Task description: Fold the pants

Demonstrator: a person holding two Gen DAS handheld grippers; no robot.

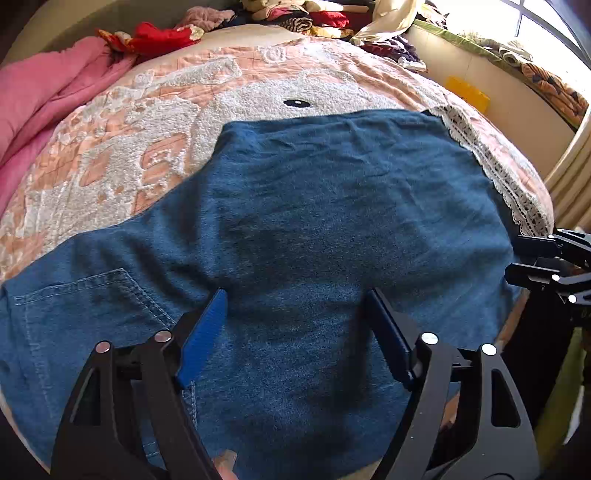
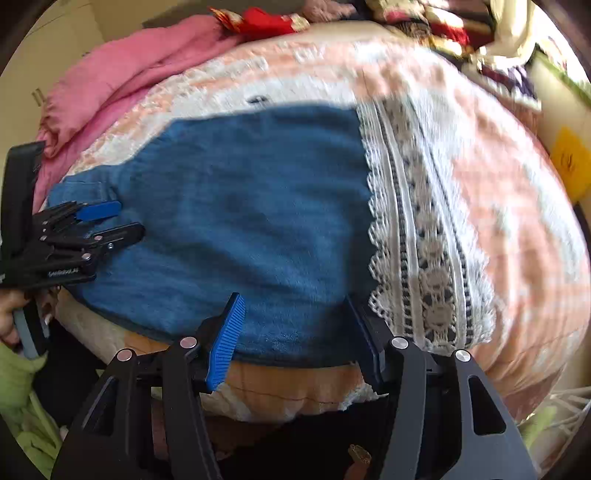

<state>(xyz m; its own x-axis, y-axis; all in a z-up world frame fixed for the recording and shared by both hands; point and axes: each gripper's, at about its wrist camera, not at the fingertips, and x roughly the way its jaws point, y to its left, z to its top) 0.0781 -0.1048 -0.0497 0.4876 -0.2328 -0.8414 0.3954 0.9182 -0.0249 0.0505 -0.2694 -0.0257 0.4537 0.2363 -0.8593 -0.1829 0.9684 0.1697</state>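
Pants (image 1: pixel 314 229) doubled flat on bed (image 1: pixel 122 155), further folds left; left gripper (image 1: pixel 295 306) wide, right gripper (image 2: pixel 295 314) part-open, both empty.

L wrist cam: sits behind left claw (image 1: pixel 295 306), looks steeply down, close over the pants (image 1: pixel 314 221), aimed across the bed (image 1: pixel 166 122) toward the clothes pile (image 1: pixel 295 14). R wrist cam: behind right claw (image 2: pixel 295 314), at the bed's near edge, same heading, blurred. Overlap: pants, lace strip (image 2: pixel 417 221), pink quilt (image 2: pixel 140 70); each cam sees the other claw.
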